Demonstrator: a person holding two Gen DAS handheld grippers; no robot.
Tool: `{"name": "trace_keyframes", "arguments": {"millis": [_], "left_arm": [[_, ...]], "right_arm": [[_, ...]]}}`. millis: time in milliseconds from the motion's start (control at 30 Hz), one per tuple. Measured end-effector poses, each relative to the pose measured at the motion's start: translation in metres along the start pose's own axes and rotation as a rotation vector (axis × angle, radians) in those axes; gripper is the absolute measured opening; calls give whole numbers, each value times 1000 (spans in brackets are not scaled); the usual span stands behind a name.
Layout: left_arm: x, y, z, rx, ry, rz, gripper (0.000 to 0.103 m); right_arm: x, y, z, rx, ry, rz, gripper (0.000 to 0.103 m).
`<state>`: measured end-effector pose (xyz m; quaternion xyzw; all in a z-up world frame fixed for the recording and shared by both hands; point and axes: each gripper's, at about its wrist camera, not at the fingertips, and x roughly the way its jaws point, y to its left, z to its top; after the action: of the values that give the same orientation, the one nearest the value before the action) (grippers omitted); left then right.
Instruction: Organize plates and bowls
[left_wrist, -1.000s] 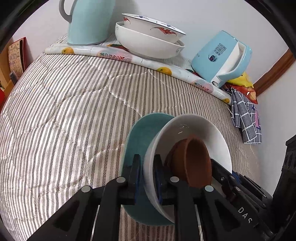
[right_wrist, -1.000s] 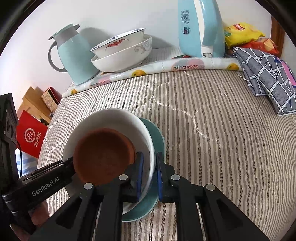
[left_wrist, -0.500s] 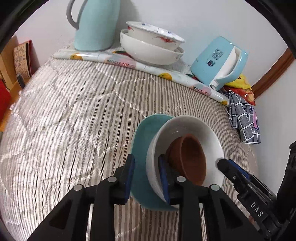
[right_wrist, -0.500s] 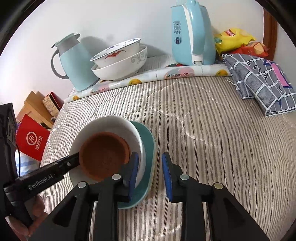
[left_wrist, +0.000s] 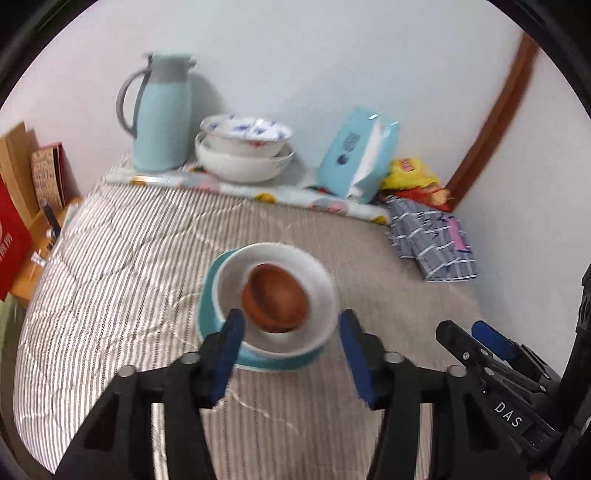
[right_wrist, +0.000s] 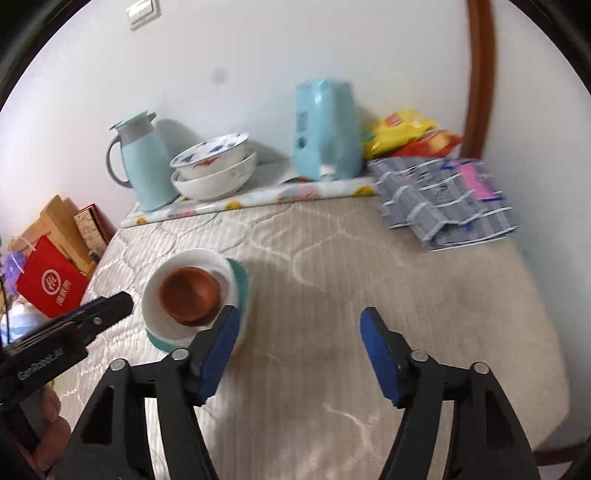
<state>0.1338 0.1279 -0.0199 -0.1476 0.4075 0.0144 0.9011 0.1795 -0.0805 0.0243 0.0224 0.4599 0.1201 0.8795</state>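
Both wrist views look steeply down from above striped bed (left_wrist: 122, 266), facing wall; both share stacked bowls (left_wrist: 275, 295) mid-frame.

A brown bowl (left_wrist: 275, 297) in a white bowl (left_wrist: 317, 295) on a teal plate (left_wrist: 207, 295); grey-and-white striped bed cover (left_wrist: 122, 266); pale blue jug (left_wrist: 162, 114).

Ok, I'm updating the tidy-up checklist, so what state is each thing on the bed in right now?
brown bowl: upright, nested in the white bowl
white bowl: sits on the teal plate
teal plate: flat on the striped quilt
left gripper: open, jaws just opened, holding nothing
right gripper: open, jaws just opened, holding nothing
patterned bowl: stacked in the big white bowl
thermos jug: upright, lid on
checked cloth: folded
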Motion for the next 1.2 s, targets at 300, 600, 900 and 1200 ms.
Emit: {"name": "trace_keyframes", "arguments": {"millis": [300, 600, 900, 1200], "left_arm": [[-38, -57, -31, 58, -65, -7, 68], [-60, -83, -60, 89, -75, 4, 68], [-88, -96, -83, 118, -121, 15, 82], [-99, -102, -92, 131, -140, 35, 85]], "right_arm": [[-60, -45, -27, 29, -63, -44, 76], [-103, -68, -52, 24, -137, -81, 94], [-130, -76, -76, 20, -180, -110, 100], [-143, -84, -87, 39, -193, -117, 100]]}}
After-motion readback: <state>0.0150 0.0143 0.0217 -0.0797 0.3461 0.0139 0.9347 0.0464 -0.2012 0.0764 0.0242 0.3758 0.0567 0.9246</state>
